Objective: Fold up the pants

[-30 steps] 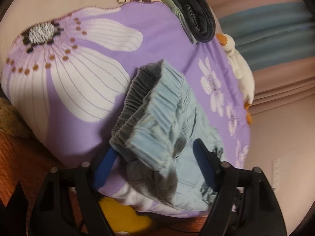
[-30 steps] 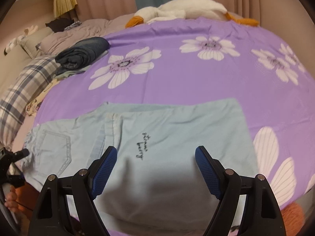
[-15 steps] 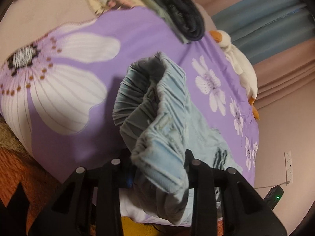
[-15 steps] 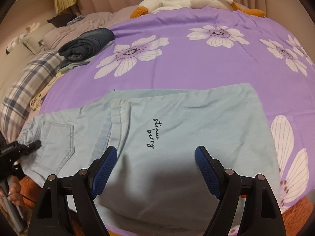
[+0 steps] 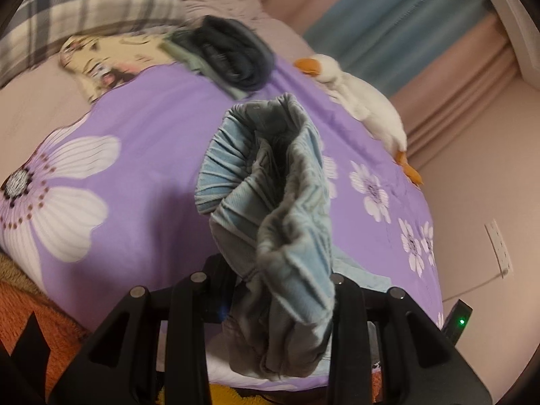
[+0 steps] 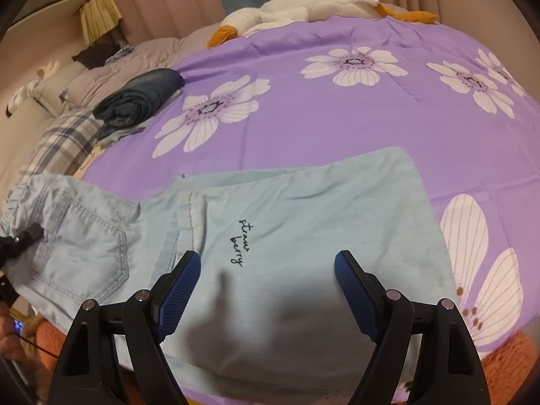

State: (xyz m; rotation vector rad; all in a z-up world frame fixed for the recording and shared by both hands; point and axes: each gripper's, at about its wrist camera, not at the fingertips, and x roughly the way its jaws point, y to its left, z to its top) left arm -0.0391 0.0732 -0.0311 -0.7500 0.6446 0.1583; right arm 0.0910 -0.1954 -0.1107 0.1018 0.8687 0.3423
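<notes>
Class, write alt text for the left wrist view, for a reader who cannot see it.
The left tool is shut on the gathered elastic waistband of light blue pants, which bunches up between its black arms. Behind lies a purple bedspread with white flowers, a dark folded garment and a white plush goose near the curtains.

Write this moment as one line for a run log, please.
left tool: shut on pants waistband, lifted | right tool: open, over pants leg | bedspread: pants partly flat

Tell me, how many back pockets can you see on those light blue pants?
1. It sits on the pants near the waistband end, at the left of the right wrist view. Another may be hidden underneath.
</notes>
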